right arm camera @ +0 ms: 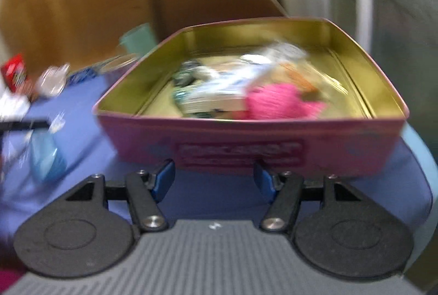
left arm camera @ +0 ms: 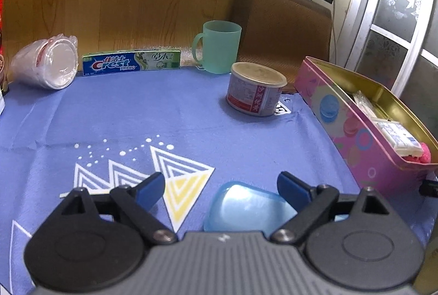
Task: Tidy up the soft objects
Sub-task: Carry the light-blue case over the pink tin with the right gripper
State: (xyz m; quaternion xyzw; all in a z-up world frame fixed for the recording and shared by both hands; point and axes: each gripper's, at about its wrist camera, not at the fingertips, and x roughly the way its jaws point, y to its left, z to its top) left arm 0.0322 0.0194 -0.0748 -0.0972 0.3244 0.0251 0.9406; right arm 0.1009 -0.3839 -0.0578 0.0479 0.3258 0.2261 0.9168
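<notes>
A pink tin box (left arm camera: 353, 130) with a gold inside stands at the right of the blue cloth (left arm camera: 137, 114). In the blurred right wrist view the tin (right arm camera: 246, 147) holds a pink fluffy thing (right arm camera: 276, 100) and white tissue packs (right arm camera: 219, 92). My left gripper (left arm camera: 220, 185) is open just above a translucent blue soap case (left arm camera: 246, 210) that lies between its fingers. My right gripper (right arm camera: 214, 180) is open and empty, just in front of the tin's near wall.
At the back stand a Crest toothpaste box (left arm camera: 131, 62), a green mug (left arm camera: 219, 47), a round can (left arm camera: 256, 88) and a bagged stack of plastic cups (left arm camera: 46, 63). A brown chair back (left arm camera: 284, 24) is behind the table.
</notes>
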